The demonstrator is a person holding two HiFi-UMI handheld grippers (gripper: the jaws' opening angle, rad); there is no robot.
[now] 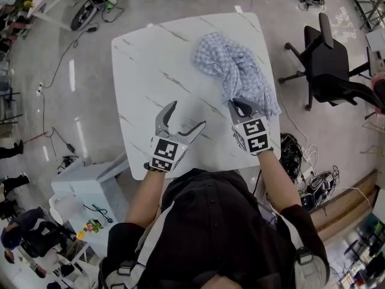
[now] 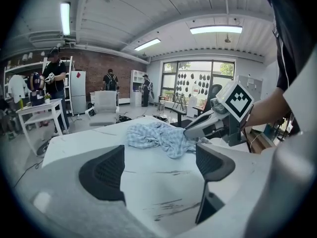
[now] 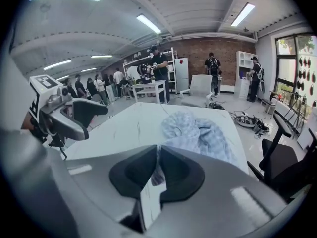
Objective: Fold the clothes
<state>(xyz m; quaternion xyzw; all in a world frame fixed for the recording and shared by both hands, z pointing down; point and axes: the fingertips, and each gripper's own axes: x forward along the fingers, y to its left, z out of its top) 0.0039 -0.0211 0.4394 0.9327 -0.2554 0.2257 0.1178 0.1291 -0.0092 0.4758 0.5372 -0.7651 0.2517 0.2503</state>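
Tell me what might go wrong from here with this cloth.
The right gripper pinches only a thin bit of the checked cloth; it may slip out when pulled.
The cloth lies bunched near the edge of the table; a tug could drag it over.
The left gripper hangs open and empty, so one-point pulling may just bunch the cloth more.

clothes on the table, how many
1: a crumpled blue checked cloth on the white table's far right side, its near end pinched by the right gripper. Another could be bundled inside.
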